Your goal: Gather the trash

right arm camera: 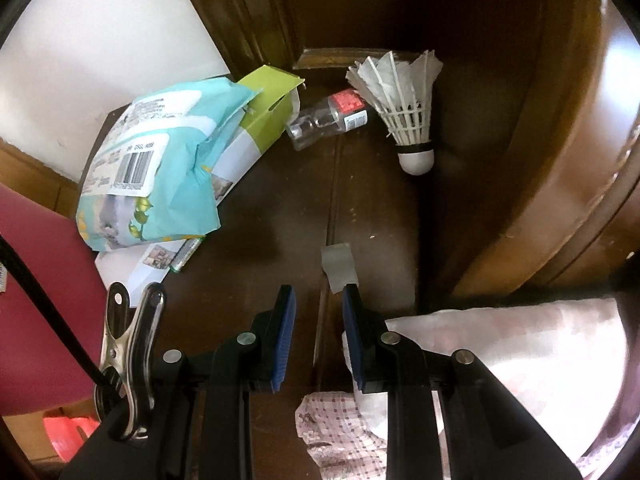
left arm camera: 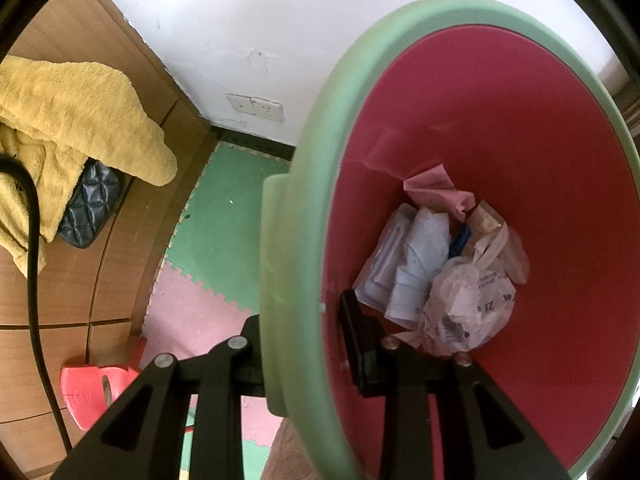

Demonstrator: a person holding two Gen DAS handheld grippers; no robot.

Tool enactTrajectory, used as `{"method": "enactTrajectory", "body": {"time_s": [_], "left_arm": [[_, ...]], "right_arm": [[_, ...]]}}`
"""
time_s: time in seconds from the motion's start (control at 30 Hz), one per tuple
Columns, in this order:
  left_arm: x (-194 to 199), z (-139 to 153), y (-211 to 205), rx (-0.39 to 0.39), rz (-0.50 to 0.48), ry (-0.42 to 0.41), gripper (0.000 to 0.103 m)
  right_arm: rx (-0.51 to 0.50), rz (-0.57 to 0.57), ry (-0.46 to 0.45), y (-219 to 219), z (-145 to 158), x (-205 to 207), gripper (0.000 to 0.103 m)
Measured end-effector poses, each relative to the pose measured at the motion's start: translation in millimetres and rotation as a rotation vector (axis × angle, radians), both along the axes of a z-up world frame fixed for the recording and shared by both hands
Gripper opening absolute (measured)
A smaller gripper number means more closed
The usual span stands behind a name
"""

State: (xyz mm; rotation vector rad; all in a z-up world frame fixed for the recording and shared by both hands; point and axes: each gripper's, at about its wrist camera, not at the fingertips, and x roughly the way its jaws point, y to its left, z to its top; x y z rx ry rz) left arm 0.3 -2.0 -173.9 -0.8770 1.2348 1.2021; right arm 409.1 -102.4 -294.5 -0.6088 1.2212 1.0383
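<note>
My right gripper (right arm camera: 316, 320) hangs nose-down over the dark wooden top (right arm camera: 248, 208), its blue pads parted to a narrow gap with nothing between them. The scrap of grey tape (right arm camera: 339, 266) lies just ahead of the pads, its near corner close to the right-hand one, and I cannot tell whether they touch. Its long axis runs roughly along the line I point, so I judge the pads would close across its short width. The other litter lies further off: the teal wrapper (right arm camera: 160, 168) with the green-and-white carton (right arm camera: 260, 120) under it ahead to the left, the small clear bottle (right arm camera: 326, 122) lying on its side beyond, and the shuttlecock (right arm camera: 404, 108) ahead to the right. A small battery (right arm camera: 186, 254) pokes out near the wrapper's lower edge.

My left gripper (left arm camera: 304, 336) is clamped on the green rim (left arm camera: 288, 240) of the bin (left arm camera: 560, 200), one finger outside, one inside against the red wall. Crumpled paper and plastic (left arm camera: 440, 272) already lie at the bottom. The red wall at the left edge of the right view suggests the bin waits beside the wooden top.

The room is tight: white wall (left arm camera: 280, 20), foam mat floor (left arm camera: 224, 216), a yellow towel (left arm camera: 80, 112) on a wooden cabinet
</note>
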Motion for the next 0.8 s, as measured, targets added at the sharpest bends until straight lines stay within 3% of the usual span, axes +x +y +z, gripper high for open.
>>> {"method": "enactTrajectory", "body": {"time_s": [0.8], "left_arm": [[-1.0, 0.7, -2.1, -0.002, -0.004, 0.006, 0.029]], "right_arm": [[-0.042, -0.025, 0.024, 6.9, -27.5, 5.3, 0.025]]}}
